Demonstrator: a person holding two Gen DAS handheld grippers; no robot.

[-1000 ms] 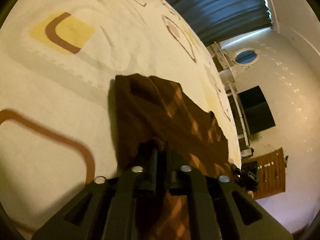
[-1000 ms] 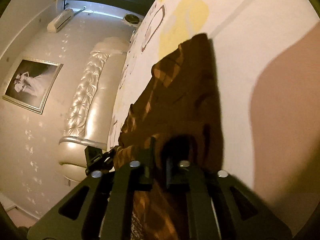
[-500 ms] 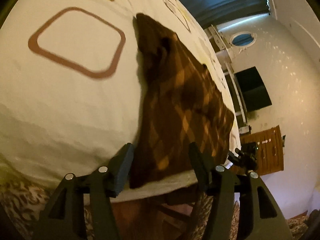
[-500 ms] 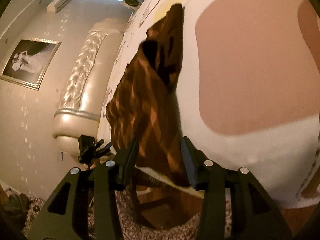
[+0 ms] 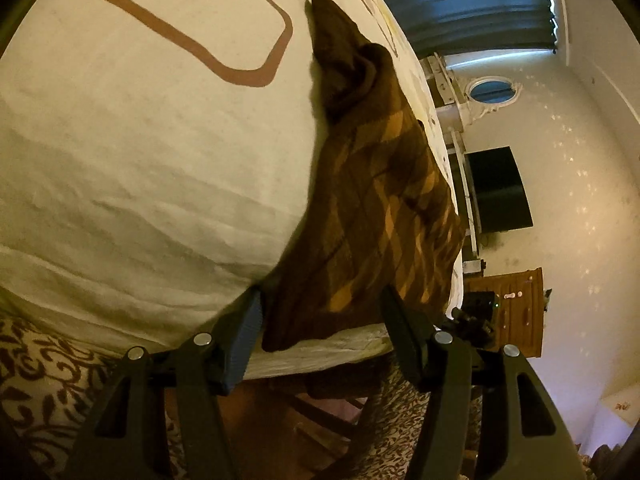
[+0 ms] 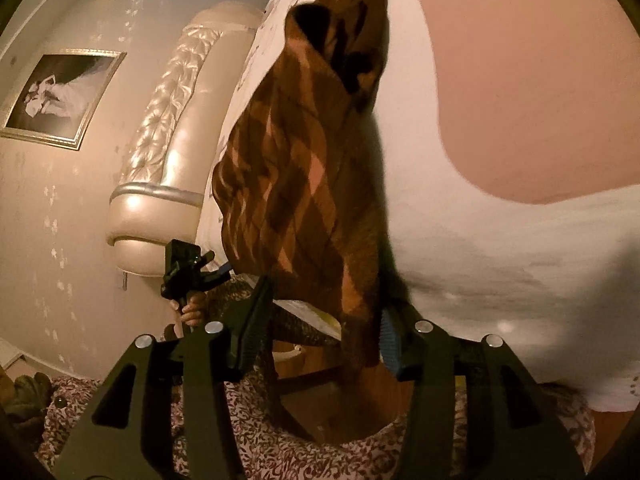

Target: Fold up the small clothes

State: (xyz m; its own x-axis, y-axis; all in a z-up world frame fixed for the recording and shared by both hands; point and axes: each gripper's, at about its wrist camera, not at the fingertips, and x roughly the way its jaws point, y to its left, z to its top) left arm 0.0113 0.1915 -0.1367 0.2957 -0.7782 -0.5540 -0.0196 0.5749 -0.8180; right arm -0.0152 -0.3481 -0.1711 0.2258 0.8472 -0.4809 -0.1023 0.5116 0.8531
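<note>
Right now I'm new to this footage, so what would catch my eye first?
A brown checked cloth lies along the near edge of a white bedsheet, one corner hanging over. The left gripper stands open around that end; the right gripper is opening around its corner.

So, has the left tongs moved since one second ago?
Yes. The left tongs pulled back from over the brown cloth to the near edge of the bed sheet, letting it go.
</note>
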